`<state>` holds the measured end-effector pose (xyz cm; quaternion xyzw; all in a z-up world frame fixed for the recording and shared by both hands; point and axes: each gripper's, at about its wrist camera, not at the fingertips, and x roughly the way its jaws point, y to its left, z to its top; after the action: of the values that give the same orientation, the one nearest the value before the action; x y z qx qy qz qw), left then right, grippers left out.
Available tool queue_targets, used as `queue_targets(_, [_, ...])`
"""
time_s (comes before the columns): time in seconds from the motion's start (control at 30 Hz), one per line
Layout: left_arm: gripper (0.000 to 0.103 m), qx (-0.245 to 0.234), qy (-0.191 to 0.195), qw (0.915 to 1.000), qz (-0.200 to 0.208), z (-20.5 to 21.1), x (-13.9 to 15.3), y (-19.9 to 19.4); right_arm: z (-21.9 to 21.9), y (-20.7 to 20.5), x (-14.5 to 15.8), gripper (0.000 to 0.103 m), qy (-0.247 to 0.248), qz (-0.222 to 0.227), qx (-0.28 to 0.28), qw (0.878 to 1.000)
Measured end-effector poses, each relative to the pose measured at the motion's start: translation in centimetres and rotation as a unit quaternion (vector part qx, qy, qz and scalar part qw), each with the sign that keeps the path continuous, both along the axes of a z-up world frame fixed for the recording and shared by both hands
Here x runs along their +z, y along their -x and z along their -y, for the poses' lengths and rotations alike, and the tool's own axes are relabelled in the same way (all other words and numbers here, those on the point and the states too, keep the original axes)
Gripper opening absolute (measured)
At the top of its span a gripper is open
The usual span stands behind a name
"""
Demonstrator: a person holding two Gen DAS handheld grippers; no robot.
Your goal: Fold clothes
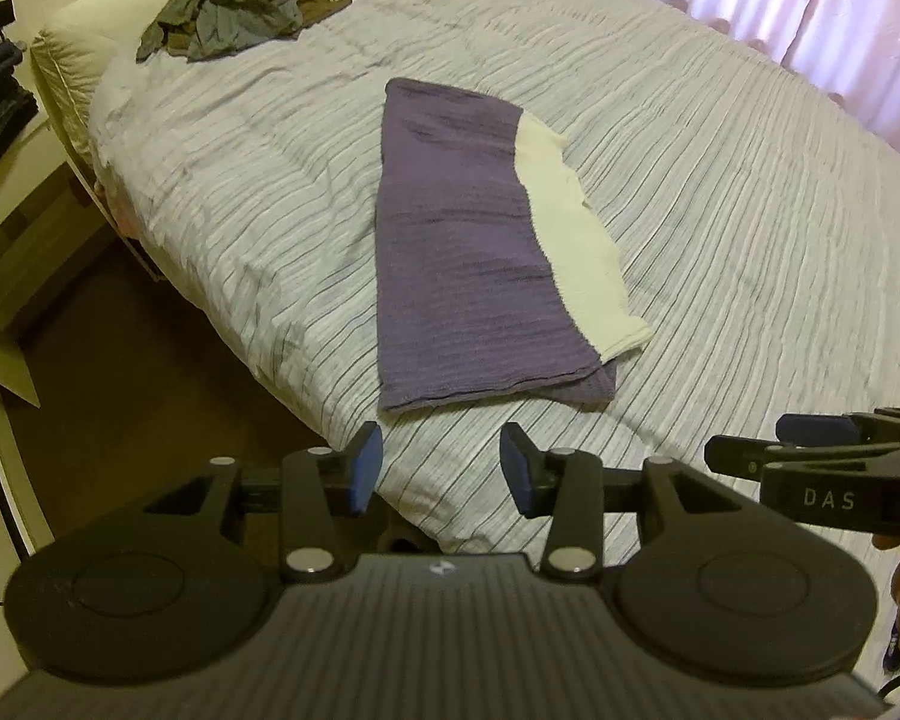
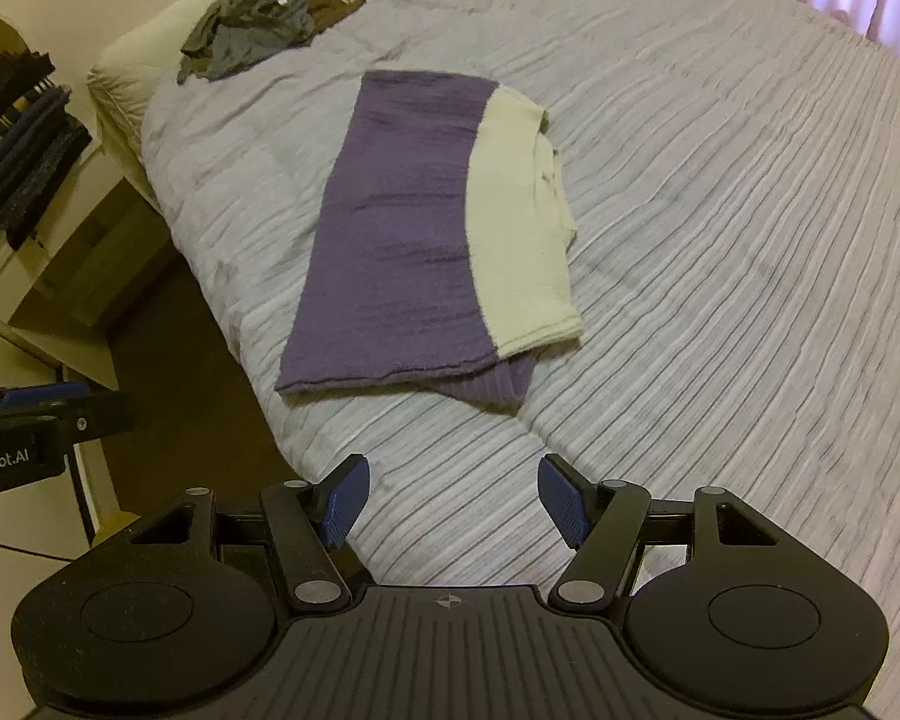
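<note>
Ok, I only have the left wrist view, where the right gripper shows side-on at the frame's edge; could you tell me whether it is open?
Observer: Yes. In the right wrist view the right gripper is open, with nothing between its fingers.
Operator: Thank you. What lies straight ahead of it, please?
Observer: First the striped bedspread, then the near edge of the folded purple and cream garment. The gripper is short of it and not touching it.
</note>
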<state>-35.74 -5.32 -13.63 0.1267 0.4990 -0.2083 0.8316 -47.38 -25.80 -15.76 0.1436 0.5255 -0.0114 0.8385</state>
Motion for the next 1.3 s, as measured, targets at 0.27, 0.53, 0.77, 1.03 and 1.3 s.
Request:
queue_targets(0.27, [0.04, -0.004, 0.006, 0.9999, 0.014, -0.3, 1.1, 1.3, -0.2, 1.5, 1.0, 0.066, 0.003, 0.01, -0.007, 1.0])
queue_targets(0.53, [0.04, -0.002, 0.012, 0.9999, 0.012, -1.3, 1.5, 1.4, -1.1, 1.7, 1.7, 0.066, 0.009, 0.01, -0.001, 1.0])
queue_targets(0.77, [0.041, -0.006, 0.016, 0.9998, -0.003, -2.9, 1.0, -0.5, -2.3, 1.1, 2.1, 0.066, 0.017, 0.004, -0.005, 1.0])
queue_targets(1.03, [0.041, -0.012, 0.019, 0.9993, -0.03, -5.3, 0.0, -3.6, -3.9, -1.1, 1.4, 0.066, 0.008, -0.013, -0.026, 1.0])
queue_targets(1.3, [0.041, -0.007, 0.028, 0.9989, -0.036, -9.2, -1.4, -7.8, -2.6, -2.8, -0.9, 0.066, -0.018, -0.023, -0.095, 0.995])
